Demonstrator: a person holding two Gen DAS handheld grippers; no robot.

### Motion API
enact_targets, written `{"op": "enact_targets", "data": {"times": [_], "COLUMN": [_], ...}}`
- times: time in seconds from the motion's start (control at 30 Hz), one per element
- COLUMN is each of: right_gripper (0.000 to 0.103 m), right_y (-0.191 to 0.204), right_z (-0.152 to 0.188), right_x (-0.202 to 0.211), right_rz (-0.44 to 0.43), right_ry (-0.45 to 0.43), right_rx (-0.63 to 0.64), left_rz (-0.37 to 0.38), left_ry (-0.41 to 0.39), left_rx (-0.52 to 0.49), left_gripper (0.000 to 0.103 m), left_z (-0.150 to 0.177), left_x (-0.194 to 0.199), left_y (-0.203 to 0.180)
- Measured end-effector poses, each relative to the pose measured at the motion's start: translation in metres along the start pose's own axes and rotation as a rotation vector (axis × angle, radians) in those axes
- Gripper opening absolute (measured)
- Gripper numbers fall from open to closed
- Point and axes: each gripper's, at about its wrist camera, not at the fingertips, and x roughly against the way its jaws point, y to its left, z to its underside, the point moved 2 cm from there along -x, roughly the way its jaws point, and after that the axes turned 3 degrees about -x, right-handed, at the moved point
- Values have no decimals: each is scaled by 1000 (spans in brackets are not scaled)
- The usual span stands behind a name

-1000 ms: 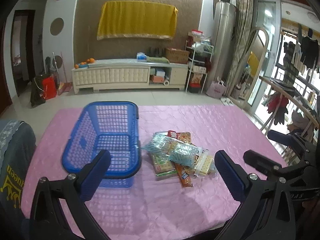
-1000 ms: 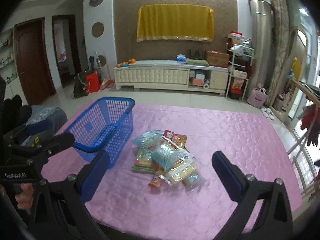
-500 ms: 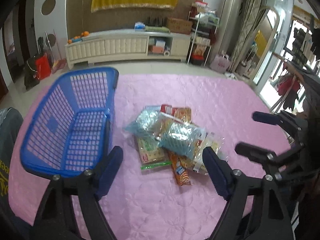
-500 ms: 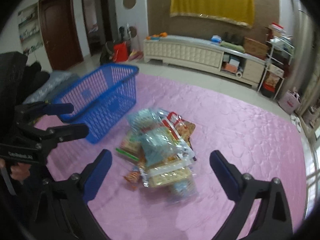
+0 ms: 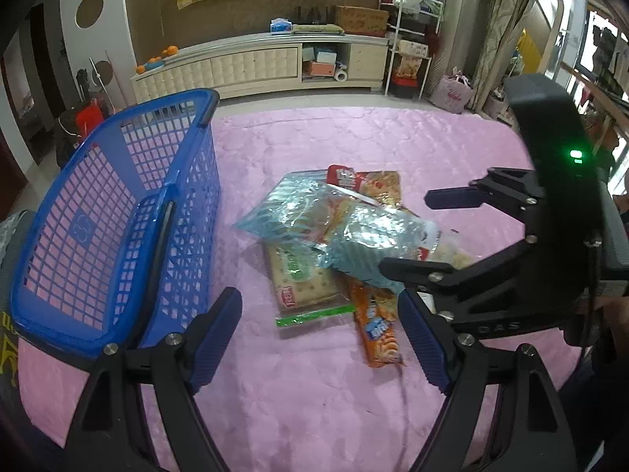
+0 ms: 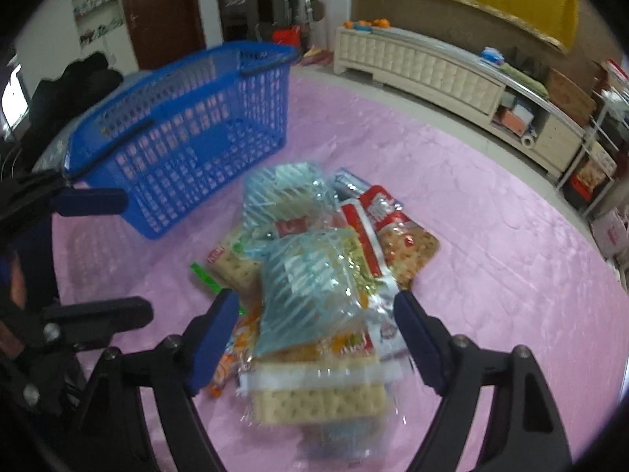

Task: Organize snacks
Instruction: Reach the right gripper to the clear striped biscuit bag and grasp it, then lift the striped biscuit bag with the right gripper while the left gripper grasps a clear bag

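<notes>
Both your grippers hang over the snack pile point(image 5: 338, 244) beside the blue basket point(image 5: 114, 212).

Your left gripper point(image 5: 320, 334) stands wide apart, gripping nothing, at the pile's near edge. Your right gripper point(image 6: 314, 338) is closing, straddling a striped packet point(image 6: 310, 287) without pressing it. The basket sits just left of the pile, on the pink cloth point(image 5: 393, 137).

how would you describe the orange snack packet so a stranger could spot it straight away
Start at the pink quilted tablecloth and the blue plastic mesh basket. Right of it lies a heap of snack packets. The long narrow orange packet juts out nearest the camera, the only orange one among pale blue bags and cracker packs.
</notes>
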Motion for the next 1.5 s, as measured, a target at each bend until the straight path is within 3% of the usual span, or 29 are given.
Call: {"op": "enact_targets", "data": {"times": [0.27, 0.33, 0.4, 0.63, 0.9, 1.2, 1.5], "right_gripper": [83, 66, 60, 59, 59, 60, 60], "right_y": [-2, -5, -7, -11, -34, -67, -80], "right_z": [1, 4, 7, 12, 10, 4, -2], "right_x": [-26, -23, -21, -5, 23, 17, -2], "right_rz": [0, -43, -18, -25, -5, 72, 108], "right_ry": [37, 15, -20, -45, -95, -98, -56], "right_rx": [46, 28, 22, 7, -108, -251, -306], "left_rz": [-67, -51, -53, -66, -93, -98, -112], "left_ry": [12, 12, 12, -4, -22, 27, 106], "left_rx": [-47, -27, -9, 7, -65, -98, -111], "left_gripper": [79, 79, 79, 79, 79, 79, 79], "left_z": [2, 2, 1, -10, -38, -73, -78], "left_x": [-11, -12, -12, -5, -12, -54, -105], "left_y": [-4, -2, -1, -2, -17, -17, 0]}}
